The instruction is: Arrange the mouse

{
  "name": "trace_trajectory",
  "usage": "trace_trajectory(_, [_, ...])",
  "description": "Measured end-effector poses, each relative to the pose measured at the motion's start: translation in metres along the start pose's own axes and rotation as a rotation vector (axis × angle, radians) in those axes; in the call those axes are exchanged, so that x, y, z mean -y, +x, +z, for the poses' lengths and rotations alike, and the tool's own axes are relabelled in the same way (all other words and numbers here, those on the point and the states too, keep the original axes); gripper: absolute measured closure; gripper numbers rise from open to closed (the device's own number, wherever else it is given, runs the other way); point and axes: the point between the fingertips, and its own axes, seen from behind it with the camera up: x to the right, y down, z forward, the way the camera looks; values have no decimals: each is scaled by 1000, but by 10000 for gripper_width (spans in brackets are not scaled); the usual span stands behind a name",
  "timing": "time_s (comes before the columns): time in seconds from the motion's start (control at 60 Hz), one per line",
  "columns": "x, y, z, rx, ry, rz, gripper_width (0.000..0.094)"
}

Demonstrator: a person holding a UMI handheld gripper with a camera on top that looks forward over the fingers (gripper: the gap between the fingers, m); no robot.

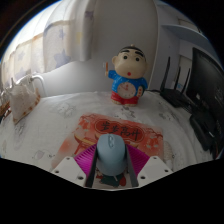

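Surface (60, 120): a pale, white-covered top is seen spreading from the jaws out to the wall; faint marks are scattered over it.

Wall and window: a light wall is seen behind the surface at 12 o'clock, with bright daylight let in at 10 o'clock.

Dark equipment (200, 90): black items, possibly a monitor and stands, are placed at 3 o'clock on the far edge of the surface; what they are cannot be told for certain.

Mouse mat (125, 130): a flat mat with a reddish-orange printed pattern is laid on the surface just ahead of the jaws, toward 12 o'clock from them; its print cannot be read.

Cartoon figure (128, 75): a toy boy with black hair, a blue top and one arm raised is stood upright beyond the mat at 12 o'clock, well apart from the jaws.

Pale object (22, 100): a whitish, glassy-looking thing is set at 9 o'clock near the surface's edge; its kind cannot be told.

Mouse (110, 153): a light blue-grey mouse is found between the pink pads, at the near edge of the mat, its rounded back turned upward.

Jaws (110, 165): they are set narrow, with the pads (84, 160) drawn close against both flanks of the mouse, so the mouse appears to be gripped.
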Motion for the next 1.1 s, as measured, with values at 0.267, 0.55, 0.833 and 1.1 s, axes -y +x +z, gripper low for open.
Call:
trace_trajectory(0.267, [15,-21,-117,52,-58,39,88])
trace_trajectory(0.55, [-1,-115,-291,185,-71,-16,83])
trace_trajectory(0.833, [-13,-134,-300,195,-60,-61,76])
trace_trajectory(1.1, [-6,-152,-304,209,-42,-85,79])
